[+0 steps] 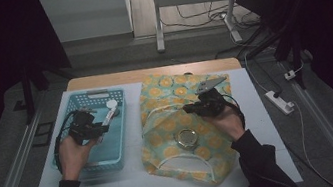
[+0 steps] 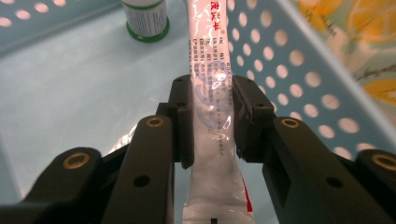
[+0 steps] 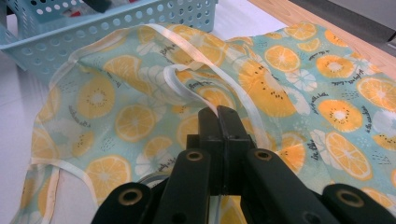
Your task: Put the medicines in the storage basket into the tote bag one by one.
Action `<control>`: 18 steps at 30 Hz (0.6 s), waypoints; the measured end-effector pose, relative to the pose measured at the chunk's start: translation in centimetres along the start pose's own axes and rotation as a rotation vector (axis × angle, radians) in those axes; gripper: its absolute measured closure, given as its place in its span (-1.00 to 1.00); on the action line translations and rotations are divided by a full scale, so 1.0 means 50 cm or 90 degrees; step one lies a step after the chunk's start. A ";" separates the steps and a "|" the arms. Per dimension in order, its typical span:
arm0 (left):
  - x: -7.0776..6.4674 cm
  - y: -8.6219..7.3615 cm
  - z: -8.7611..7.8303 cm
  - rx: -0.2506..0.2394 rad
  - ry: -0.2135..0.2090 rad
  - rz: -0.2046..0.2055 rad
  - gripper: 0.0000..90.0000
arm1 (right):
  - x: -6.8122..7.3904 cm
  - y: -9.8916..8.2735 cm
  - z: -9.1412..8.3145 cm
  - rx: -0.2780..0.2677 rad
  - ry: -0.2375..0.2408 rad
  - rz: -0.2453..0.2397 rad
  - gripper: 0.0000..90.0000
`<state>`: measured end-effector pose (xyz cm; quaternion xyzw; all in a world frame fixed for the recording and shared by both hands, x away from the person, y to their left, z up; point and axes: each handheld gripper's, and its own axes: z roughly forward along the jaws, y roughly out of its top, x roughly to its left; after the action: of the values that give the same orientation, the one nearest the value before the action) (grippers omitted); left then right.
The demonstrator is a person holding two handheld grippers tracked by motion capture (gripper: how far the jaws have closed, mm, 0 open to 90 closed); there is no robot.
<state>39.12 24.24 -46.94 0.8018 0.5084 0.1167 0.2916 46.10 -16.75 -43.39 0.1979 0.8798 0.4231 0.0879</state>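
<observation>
White table (image 1: 132, 180) under dim light, seen from above; at centre a fruit-print bag (image 1: 186, 120), spread flat with a round tin (image 1: 186, 138) inside its mouth; to the left a blue basket (image 1: 81, 170), perforated walls, pale floor. In the basket a green-ringed bottle (image 2: 146, 18), upright near the far wall; beside it the task's thing, a white tube (image 2: 212, 107), clamped across its middle by the left gripper (image 1: 101, 128), both pads pressed flat on its sides, crimped tail toward the camera, cap end up and away, apparently clear of the basket floor. At the bag, right gripper (image 3: 218, 121) pinched fully shut on the white trim (image 3: 187, 74) of the bag's opening, fabric raised into a fold.

Step in hand, by the look of it: tube out of the basket and into the held-open bag. To do it well: tube lifted straight up until clear of the basket's right wall, then carried across level; grip kept firm, no tighter, lest the soft tube buckle; right pinch held high and steady so the mouth stays wide; tube fed in beside the tin, not on it; release only once well inside.
</observation>
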 end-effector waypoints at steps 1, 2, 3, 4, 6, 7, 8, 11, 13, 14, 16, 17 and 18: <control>-0.002 0.001 -0.005 -0.006 0.000 0.001 0.59 | 0.000 0.000 0.000 0.000 0.000 -0.001 1.00; -0.005 0.002 -0.011 -0.010 -0.001 0.004 0.59 | 0.001 0.000 0.000 0.000 0.000 -0.001 1.00; -0.008 0.004 -0.016 -0.015 -0.002 0.006 0.59 | 0.001 0.001 0.000 0.000 0.001 -0.001 1.00; -0.011 0.005 -0.021 -0.019 -0.003 0.008 0.59 | 0.001 0.001 0.000 -0.001 0.001 -0.001 1.00; -0.020 0.009 -0.029 -0.023 -0.004 0.017 0.59 | 0.001 0.001 -0.001 -0.001 -0.001 -0.001 1.00; -0.026 0.012 -0.032 -0.024 -0.003 0.022 0.59 | 0.002 0.001 -0.001 -0.001 -0.001 -0.002 1.00; -0.032 0.014 -0.036 -0.025 0.000 0.028 0.59 | 0.002 0.001 -0.001 -0.001 -0.001 -0.002 1.00; -0.046 0.020 -0.043 -0.030 -0.006 0.040 0.59 | 0.003 0.001 -0.002 -0.002 -0.001 -0.001 1.00; -0.055 0.023 -0.045 -0.030 -0.012 0.045 0.59 | 0.003 0.001 -0.003 -0.003 -0.001 -0.001 1.00; -0.058 0.024 -0.046 -0.030 -0.016 0.048 0.59 | 0.002 0.001 -0.003 -0.003 -0.001 -0.001 1.00; -0.064 0.025 -0.048 -0.034 -0.033 0.048 0.59 | 0.002 0.001 -0.004 -0.004 -0.002 0.000 1.00; -0.067 0.026 -0.049 -0.036 -0.043 0.048 0.59 | 0.002 0.001 -0.004 -0.004 -0.002 0.000 1.00; -0.071 0.027 -0.050 -0.038 -0.049 0.050 0.59 | 0.002 0.001 -0.004 -0.004 -0.002 0.000 1.00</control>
<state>37.31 21.57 -43.78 0.8159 0.4612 0.1124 0.3302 45.96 -16.82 -43.23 0.1985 0.8782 0.4257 0.0901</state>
